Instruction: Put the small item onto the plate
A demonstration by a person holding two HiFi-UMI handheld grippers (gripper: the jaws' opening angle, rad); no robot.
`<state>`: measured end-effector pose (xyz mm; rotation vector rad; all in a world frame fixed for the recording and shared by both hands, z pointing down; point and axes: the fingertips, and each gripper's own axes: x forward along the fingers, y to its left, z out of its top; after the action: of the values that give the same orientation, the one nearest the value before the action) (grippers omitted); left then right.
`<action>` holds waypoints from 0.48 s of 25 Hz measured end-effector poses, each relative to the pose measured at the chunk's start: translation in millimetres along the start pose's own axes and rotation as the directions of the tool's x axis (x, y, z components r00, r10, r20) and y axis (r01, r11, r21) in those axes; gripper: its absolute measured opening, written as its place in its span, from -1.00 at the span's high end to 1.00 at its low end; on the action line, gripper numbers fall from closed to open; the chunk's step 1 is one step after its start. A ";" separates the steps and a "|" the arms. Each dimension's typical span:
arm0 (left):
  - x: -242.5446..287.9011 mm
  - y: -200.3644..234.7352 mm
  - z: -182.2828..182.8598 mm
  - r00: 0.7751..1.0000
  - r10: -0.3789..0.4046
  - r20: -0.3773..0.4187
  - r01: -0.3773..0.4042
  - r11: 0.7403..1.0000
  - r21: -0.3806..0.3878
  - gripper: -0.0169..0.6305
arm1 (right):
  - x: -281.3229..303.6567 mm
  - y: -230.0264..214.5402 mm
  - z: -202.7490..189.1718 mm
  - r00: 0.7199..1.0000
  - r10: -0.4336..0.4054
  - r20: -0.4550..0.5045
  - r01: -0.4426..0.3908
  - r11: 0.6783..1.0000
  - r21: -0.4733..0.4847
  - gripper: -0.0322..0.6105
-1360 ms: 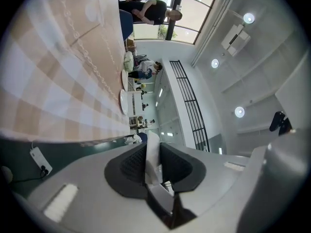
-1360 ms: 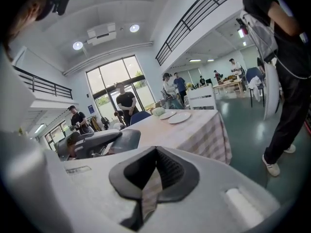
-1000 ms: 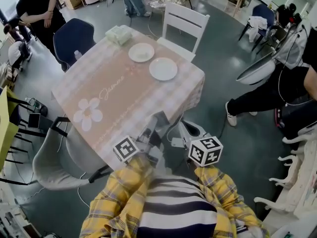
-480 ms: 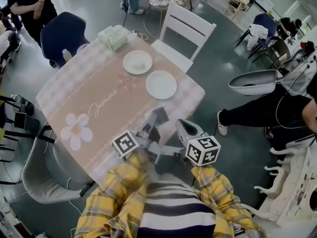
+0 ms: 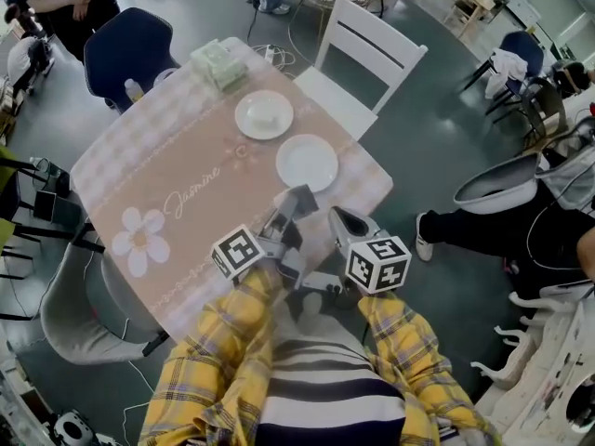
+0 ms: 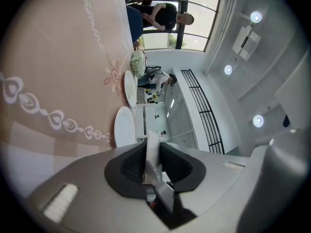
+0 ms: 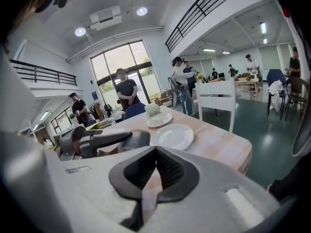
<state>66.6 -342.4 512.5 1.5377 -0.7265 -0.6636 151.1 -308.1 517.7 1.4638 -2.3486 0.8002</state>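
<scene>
Two white plates stand on the pink tablecloth (image 5: 186,184): the nearer plate (image 5: 307,163) is bare, the farther plate (image 5: 264,114) has something pale on it. My left gripper (image 5: 297,199) reaches level over the table's near corner, just short of the nearer plate, and is shut on a thin white flat item (image 6: 152,152) that stands upright between its pads. The left gripper view shows both plates edge-on, the nearer plate (image 6: 124,126) and the farther one (image 6: 130,88). My right gripper (image 5: 340,217) hovers beside it at the table's edge; its pads (image 7: 167,168) meet with nothing between them. The nearer plate (image 7: 172,136) lies ahead of it.
A green-white packet (image 5: 218,63) lies at the far end of the table. A white chair (image 5: 367,49) stands behind the plates, a blue chair (image 5: 130,54) at the far left, a grey chair (image 5: 79,305) at the near left. A seated person (image 5: 521,221) is at the right.
Both grippers have moved forward together from off the table's corner to over its near edge, closer to the nearer plate. The left gripper's hold on the white item looks the same.
</scene>
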 end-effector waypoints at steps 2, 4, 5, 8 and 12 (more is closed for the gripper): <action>5.7 2.5 2.4 1.000 0.018 0.024 -0.018 1.000 0.012 0.73 | 5.2 -5.1 1.9 1.000 0.023 -0.011 -0.023 1.000 -0.012 0.91; 12.3 6.6 5.9 0.998 0.041 0.047 -0.042 0.999 0.023 0.73 | 11.3 -11.8 6.8 0.999 0.042 -0.017 -0.042 0.999 -0.023 0.91; 15.6 8.8 7.3 0.997 0.053 0.057 -0.055 0.998 0.027 0.73 | 14.8 -15.5 8.8 0.999 0.050 -0.021 -0.051 0.998 -0.025 0.91; 23.8 15.4 9.1 0.994 0.084 0.074 -0.087 0.996 0.037 0.73 | 26.4 -24.9 10.2 0.997 0.070 -0.044 -0.071 0.997 -0.027 0.91; 41.0 21.0 15.5 0.989 0.116 0.089 -0.122 0.991 0.060 0.73 | 48.9 -33.9 20.3 0.995 0.078 -0.063 -0.081 0.996 -0.040 0.91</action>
<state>79.4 -384.9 532.1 1.5191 -0.9053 -0.6249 160.1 -367.7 535.6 1.3172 -2.3756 0.7986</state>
